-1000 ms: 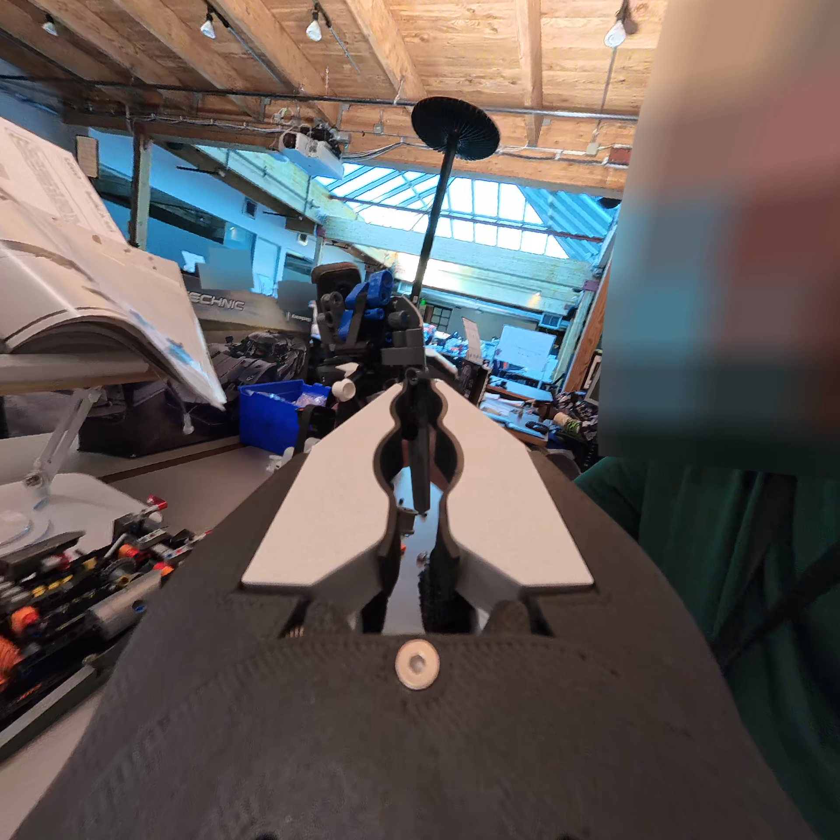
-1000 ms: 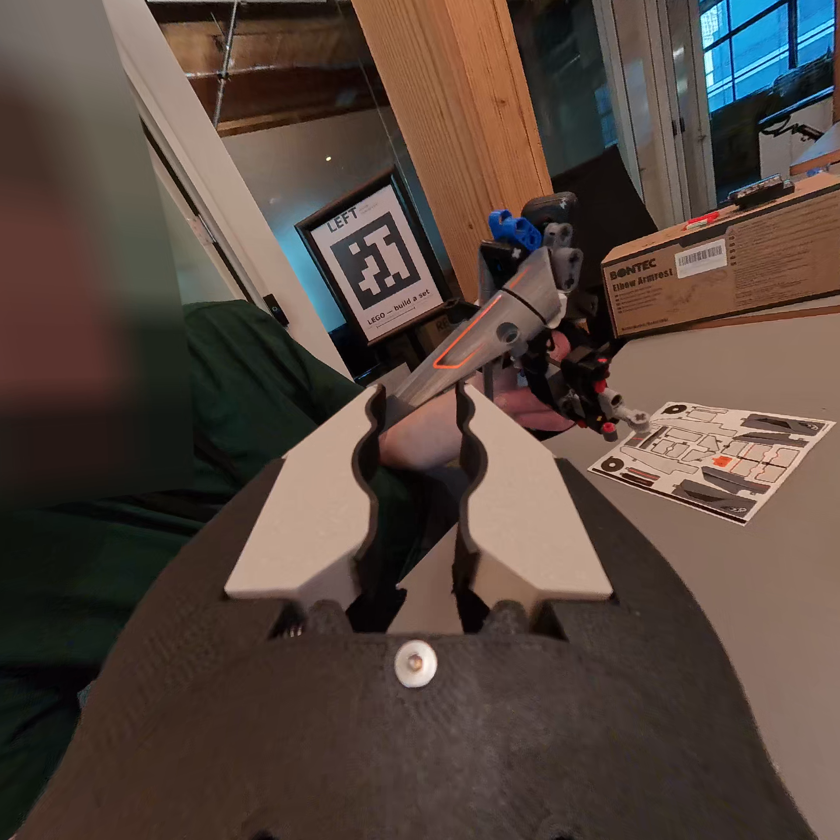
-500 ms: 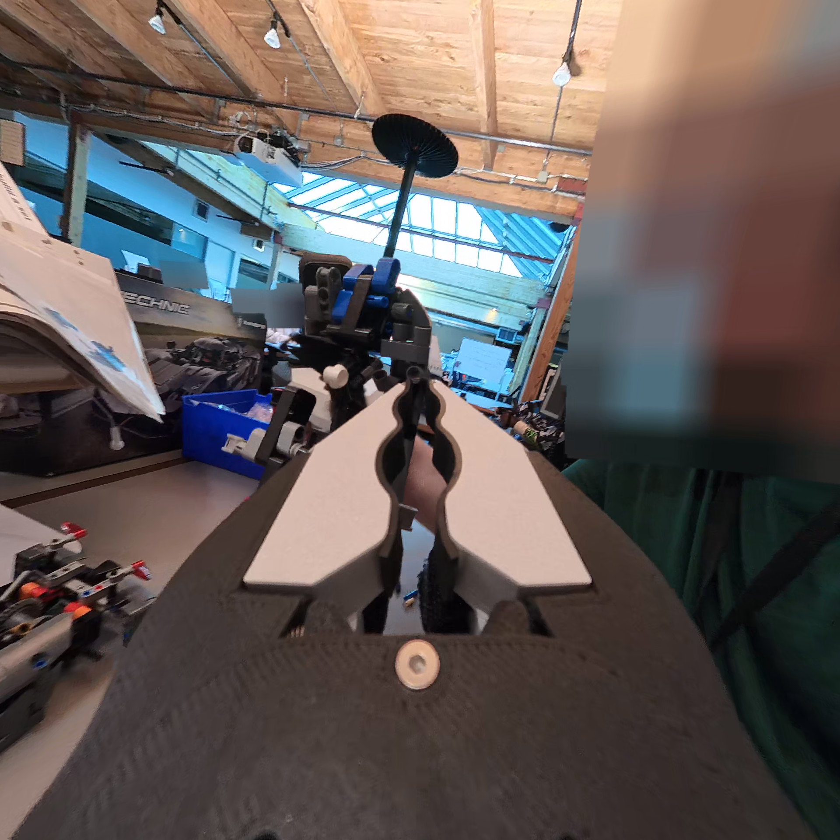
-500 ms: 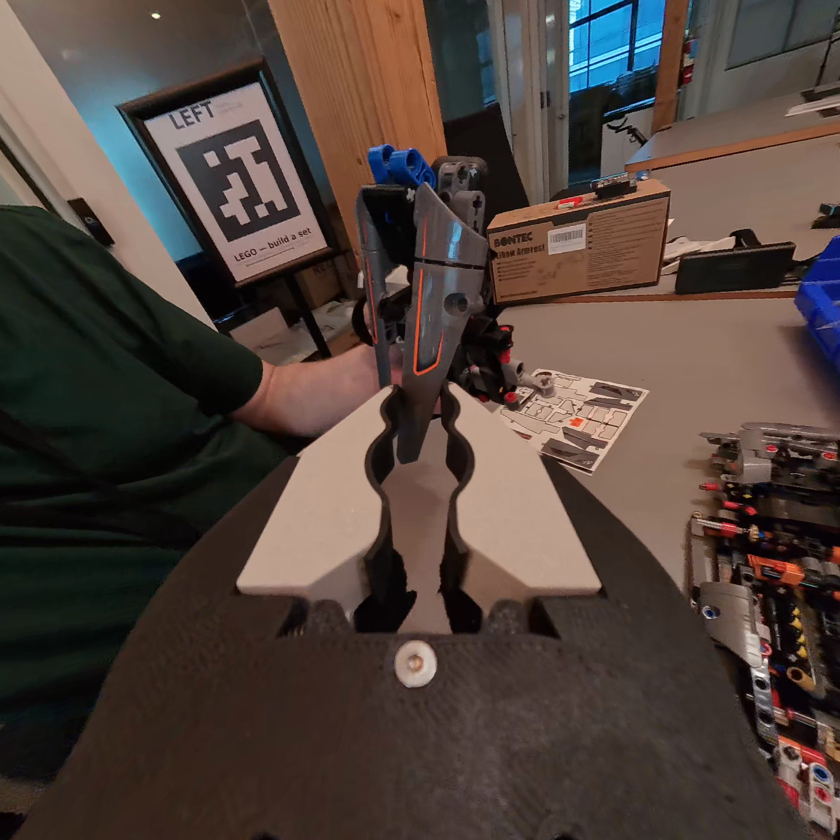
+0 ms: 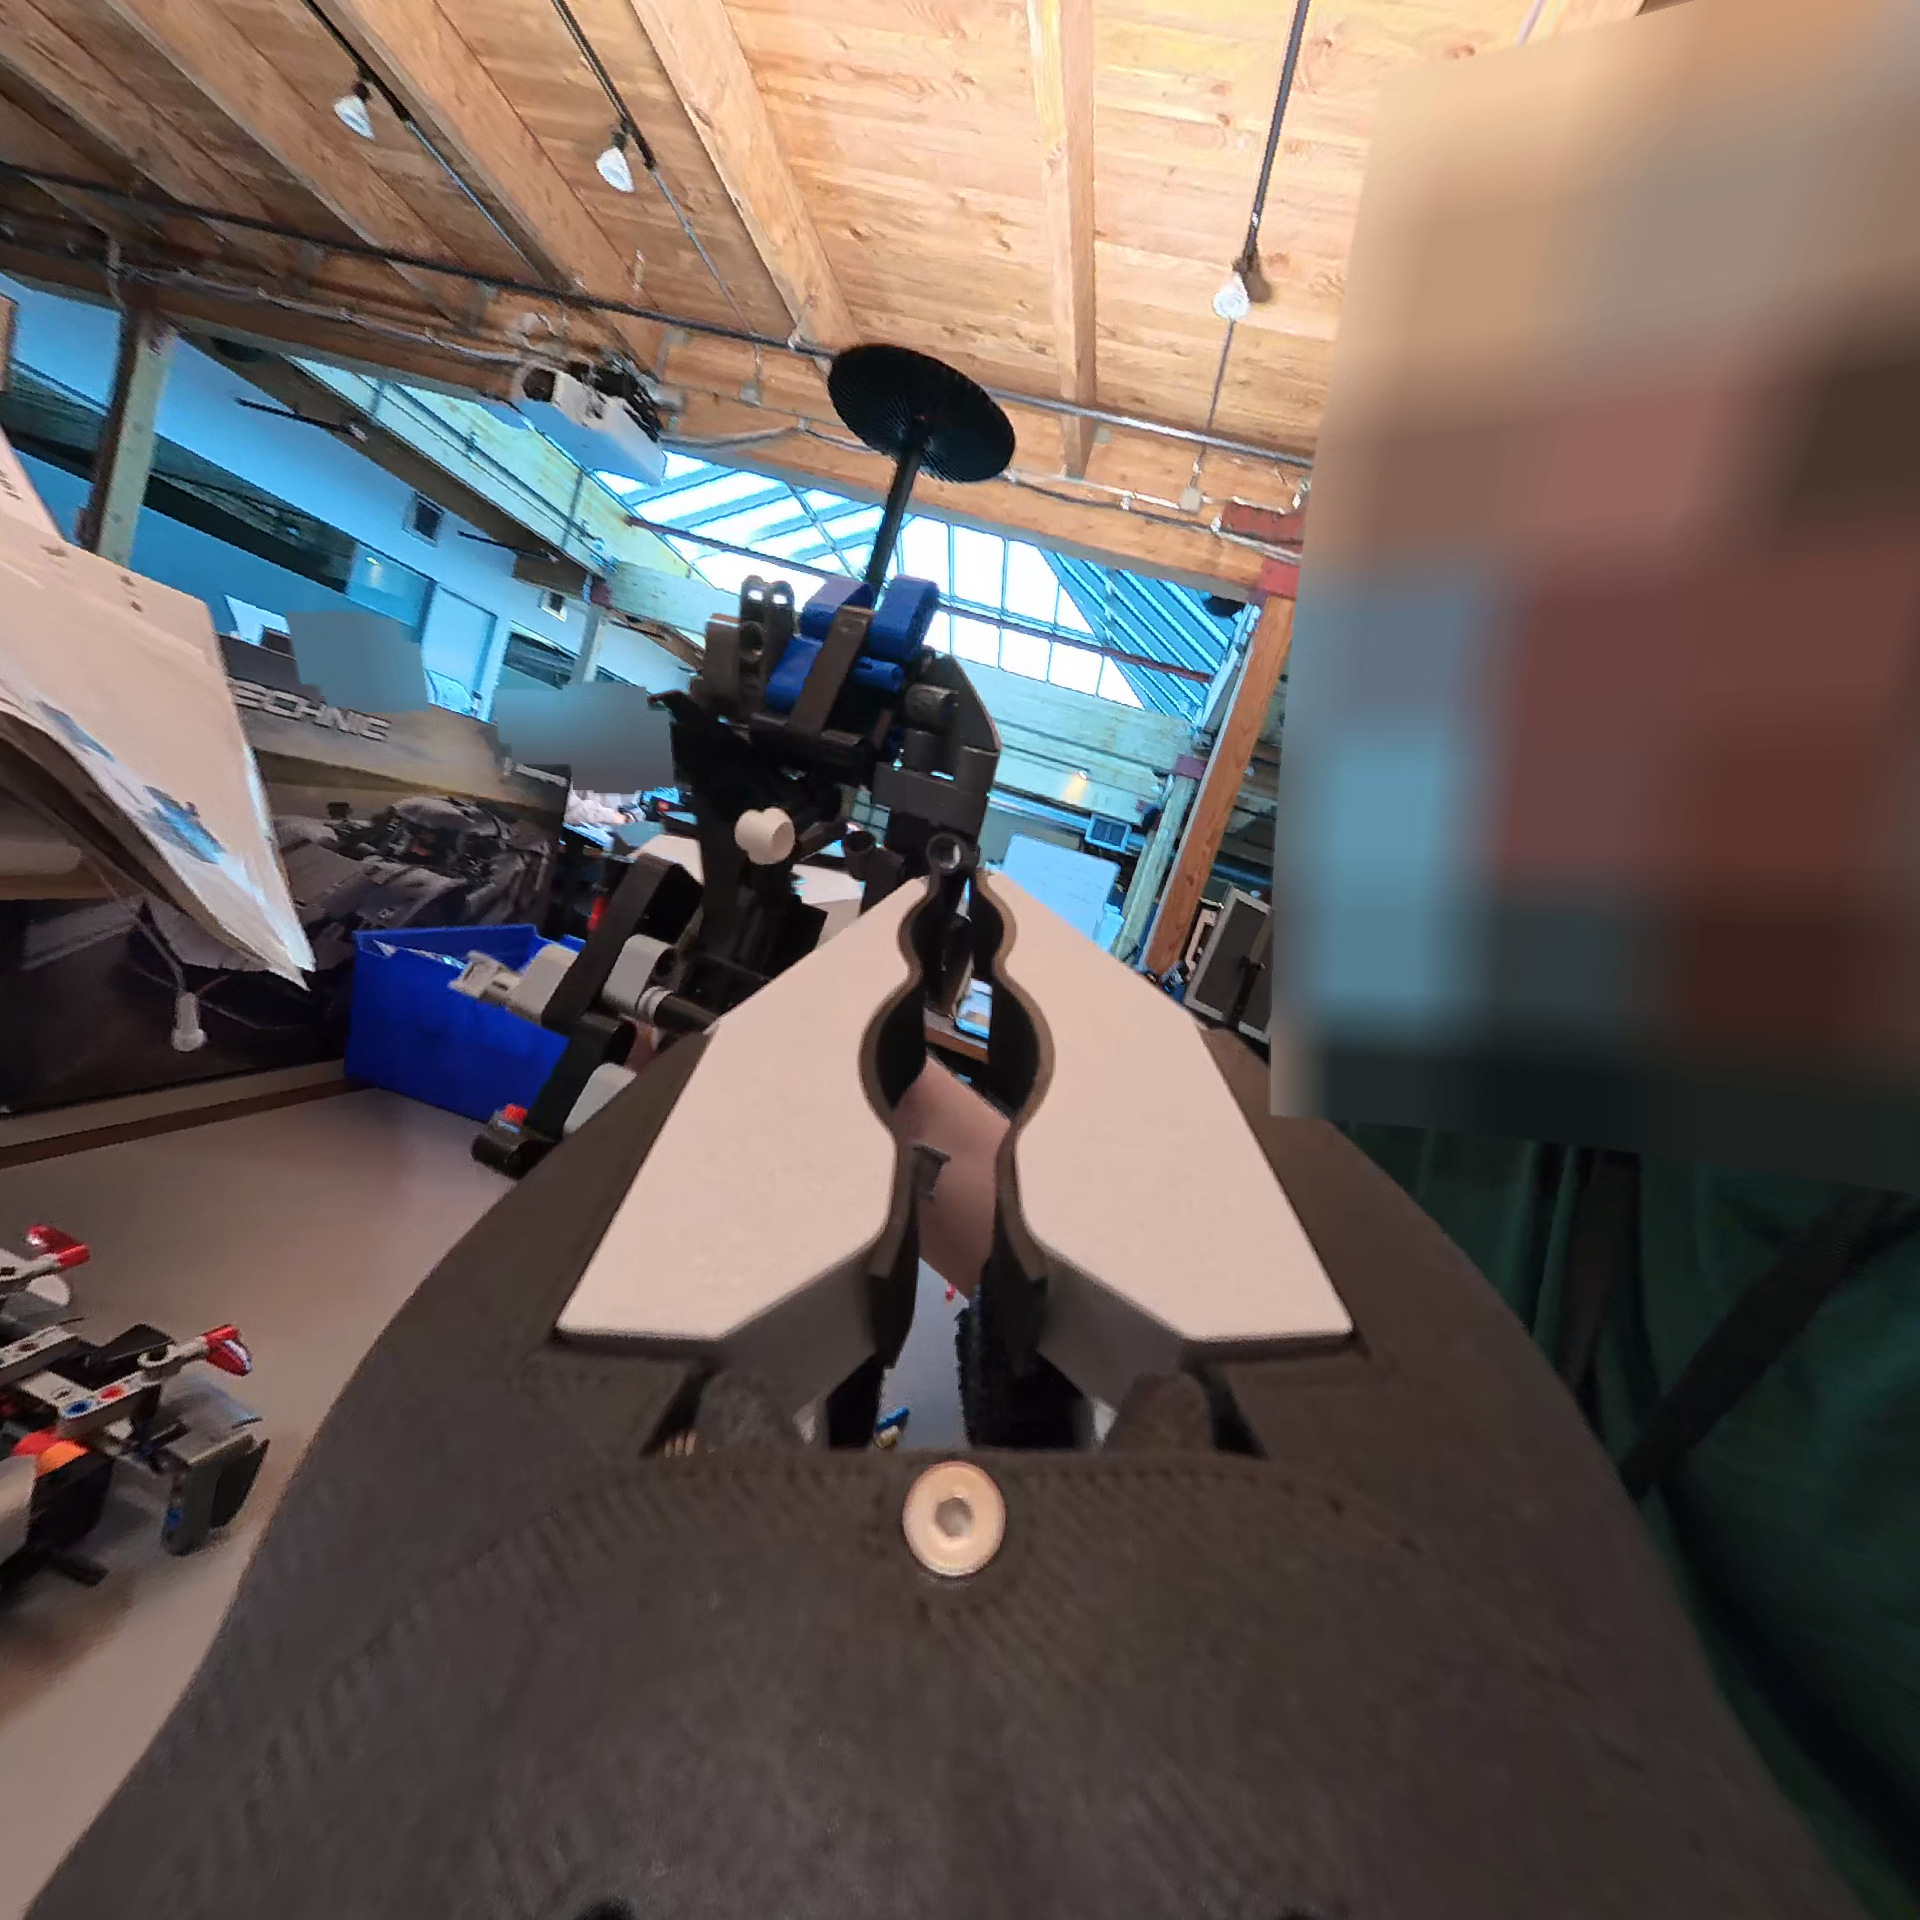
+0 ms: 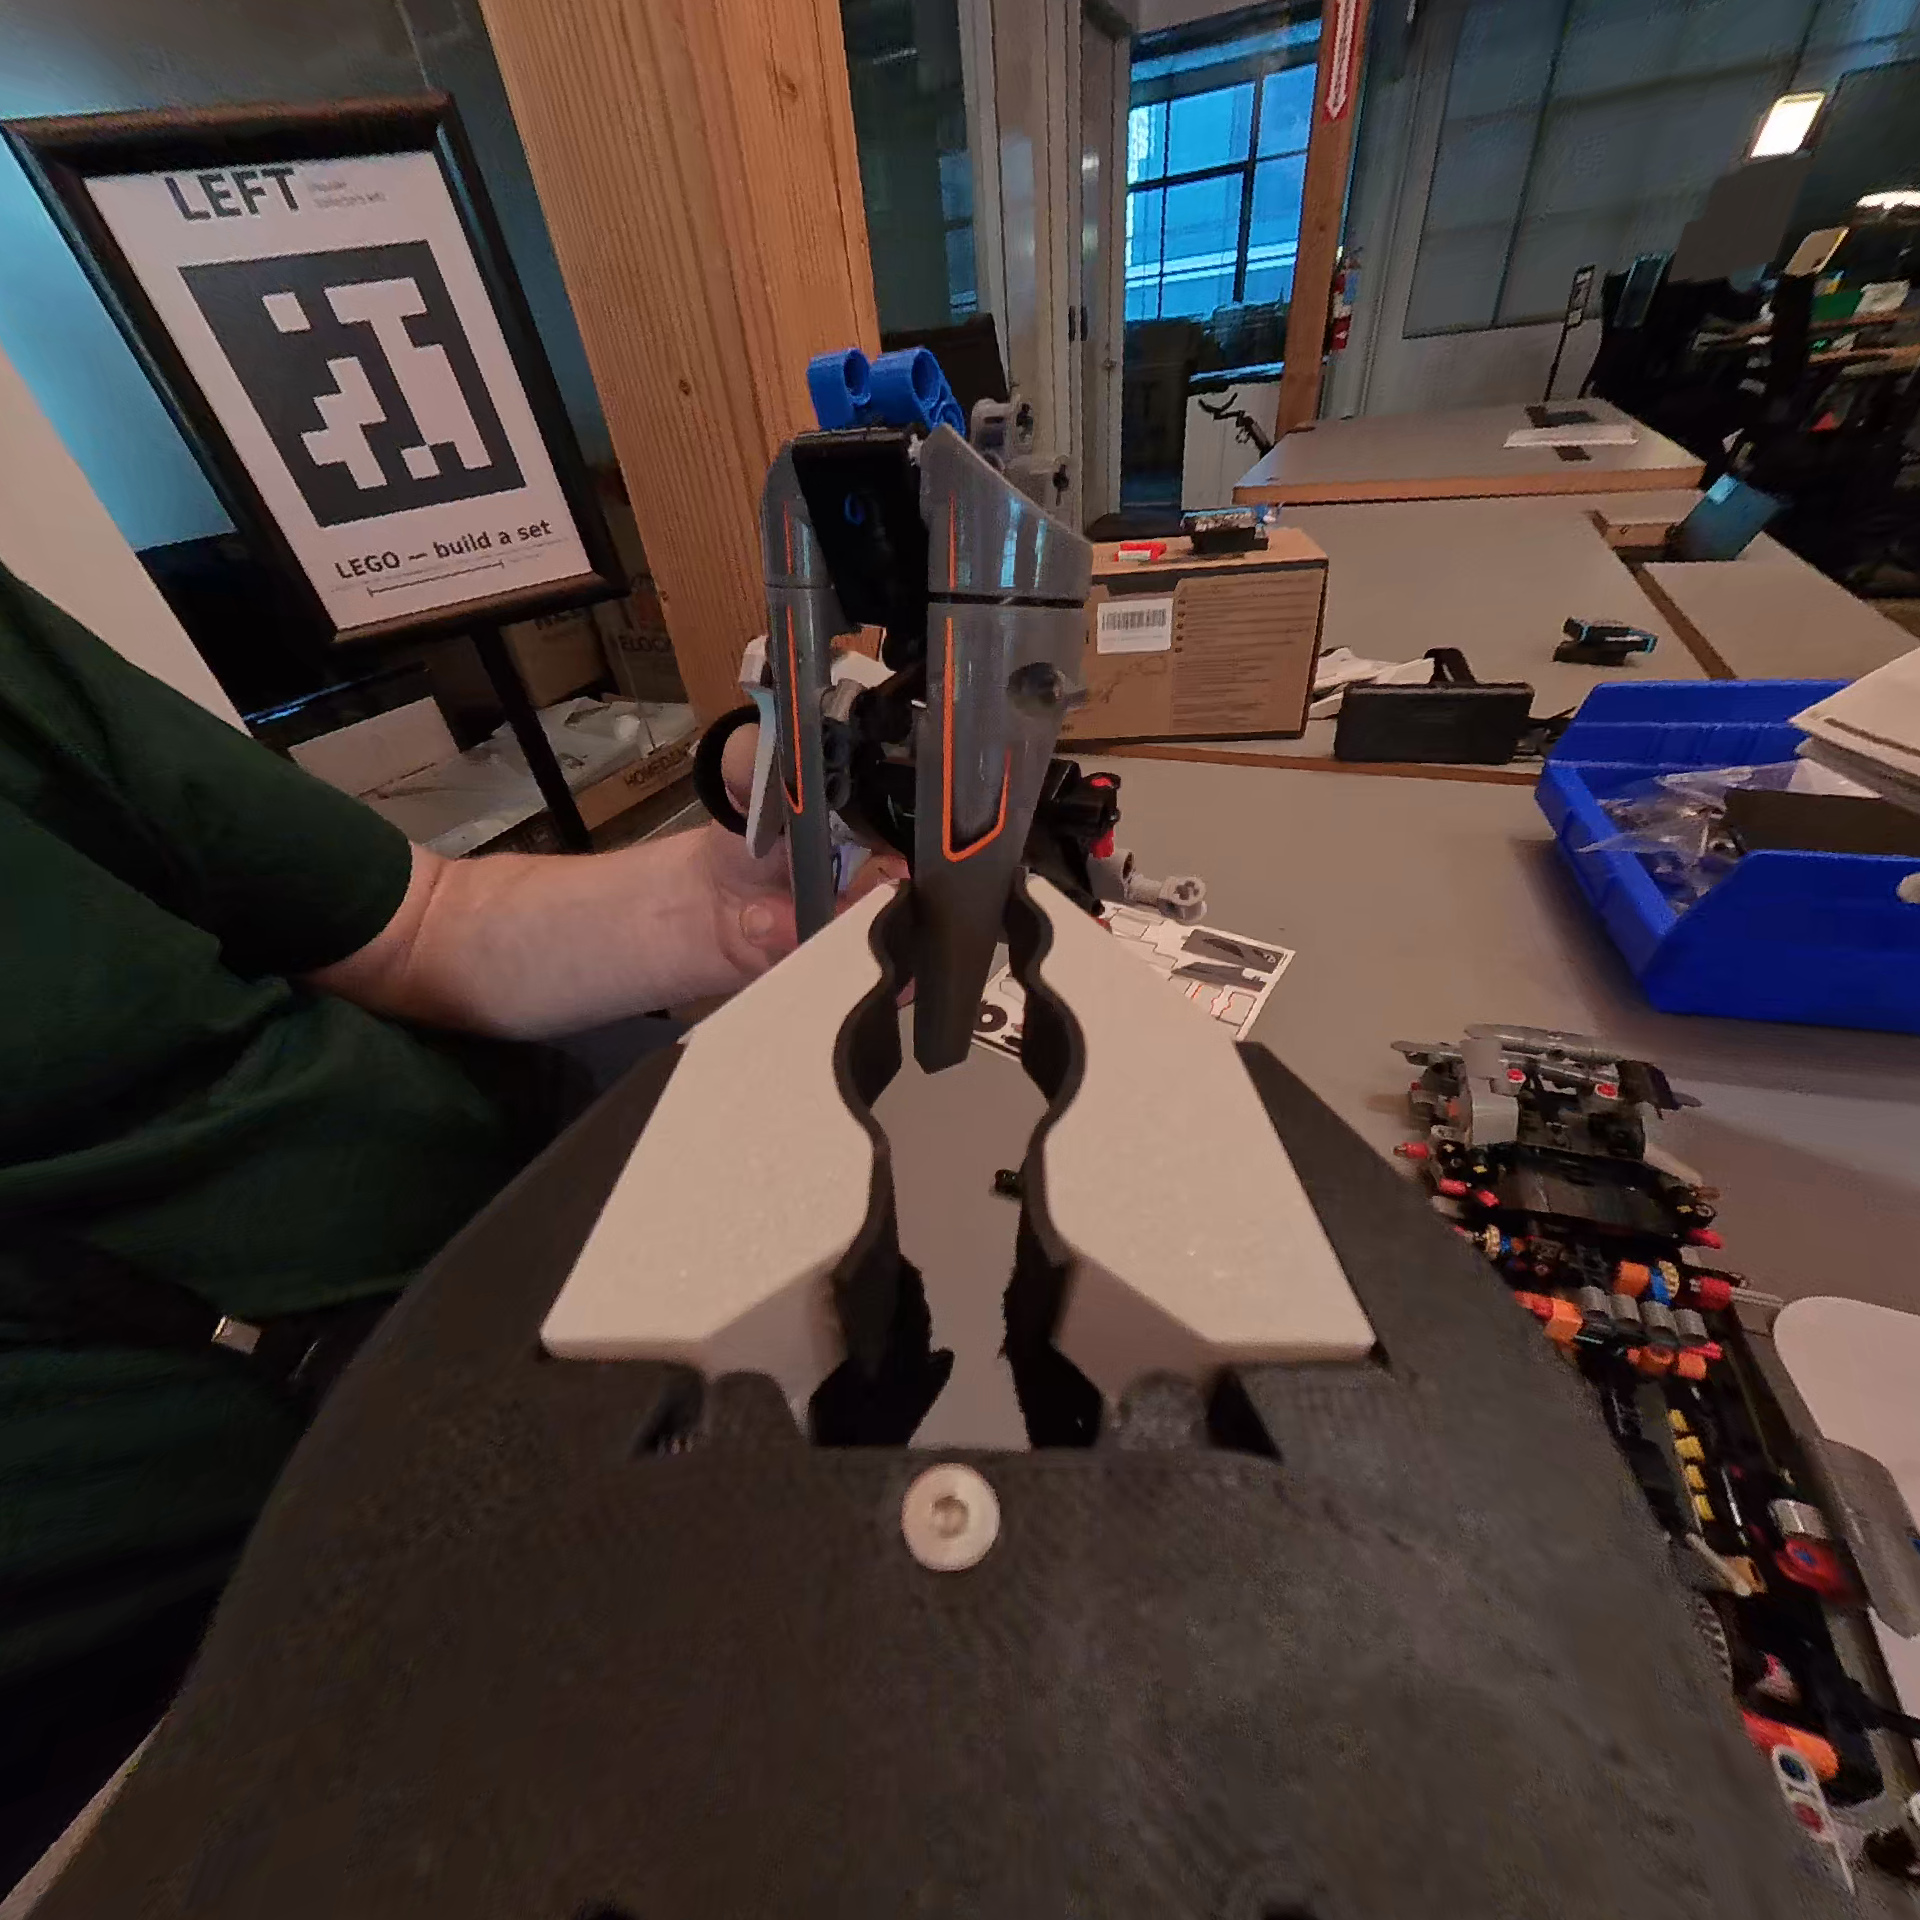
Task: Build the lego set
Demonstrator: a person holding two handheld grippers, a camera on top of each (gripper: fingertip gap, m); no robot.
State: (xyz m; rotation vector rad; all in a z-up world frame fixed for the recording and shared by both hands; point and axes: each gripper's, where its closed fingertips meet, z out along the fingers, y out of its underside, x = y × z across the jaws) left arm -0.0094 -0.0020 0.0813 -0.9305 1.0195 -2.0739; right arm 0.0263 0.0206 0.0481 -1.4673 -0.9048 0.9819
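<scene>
A Lego sub-assembly (image 6: 883, 665) of dark grey panels with orange stripes, black beams and blue connectors on top is held upright above the table. My right gripper (image 6: 958, 906) is shut on the lower tip of one grey panel (image 6: 977, 727). In the left wrist view the same sub-assembly (image 5: 821, 748) stands just past my left gripper (image 5: 951, 883), which is shut on a thin black part (image 5: 943, 860) of it. A person's bare hand (image 6: 748, 894) touches the sub-assembly's left side.
A long, partly built Lego chassis (image 6: 1558, 1174) lies on the grey table at the right; it also shows in the left wrist view (image 5: 94, 1392). A blue parts bin (image 6: 1766, 914), a sticker sheet (image 6: 1205, 956), a cardboard box (image 6: 1195, 634) and an open instruction book (image 5: 125, 790) stand around. My right fingertips sit around 6 cm from my left ones.
The sub-assembly has turned from tilted to upright in the right wrist view, and that view has swung right over the table. Both grippers have stayed shut on it.
</scene>
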